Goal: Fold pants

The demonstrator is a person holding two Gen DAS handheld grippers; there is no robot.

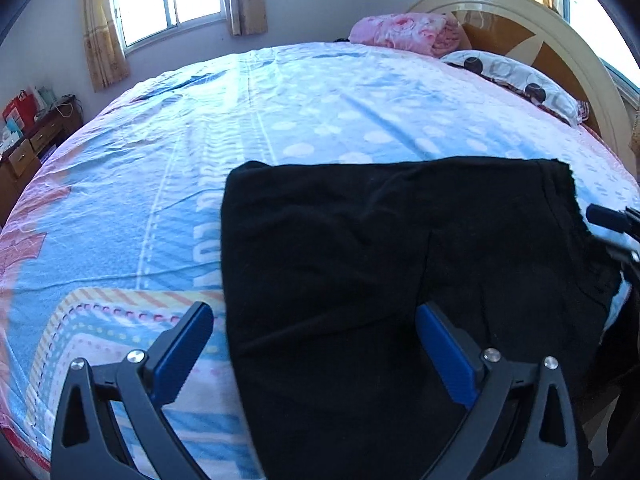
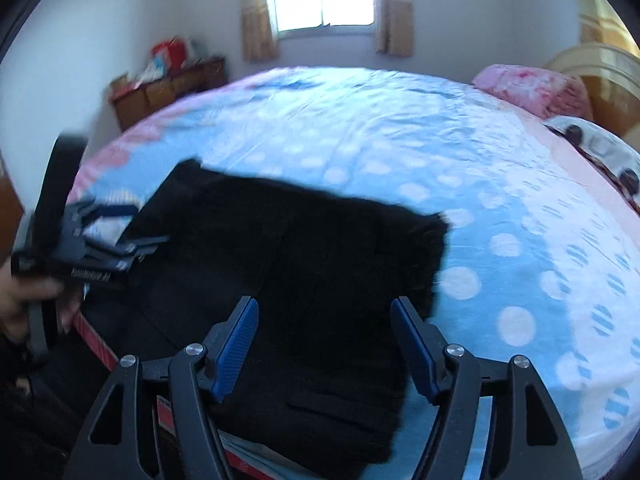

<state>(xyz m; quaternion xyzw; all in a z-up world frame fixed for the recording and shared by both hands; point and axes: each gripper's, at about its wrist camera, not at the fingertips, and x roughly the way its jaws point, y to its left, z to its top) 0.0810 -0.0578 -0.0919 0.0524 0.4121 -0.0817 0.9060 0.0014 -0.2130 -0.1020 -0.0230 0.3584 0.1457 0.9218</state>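
Black pants (image 1: pixel 380 264) lie folded in a rough rectangle on the blue, dotted bed sheet (image 1: pixel 320 112), near the bed's front edge. Your left gripper (image 1: pixel 316 332) hovers over the pants' left edge w/ jaws spread wide, one finger over the sheet, the other over the fabric; nothing gripped. Your right gripper (image 2: pixel 324 332) hangs above the pants' near right part, jaws apart, nothing between the pads. Pink blanket (image 1: pixel 408 32) & spotted pillow (image 1: pixel 516 80) sit by the headboard, well apart from the pants.
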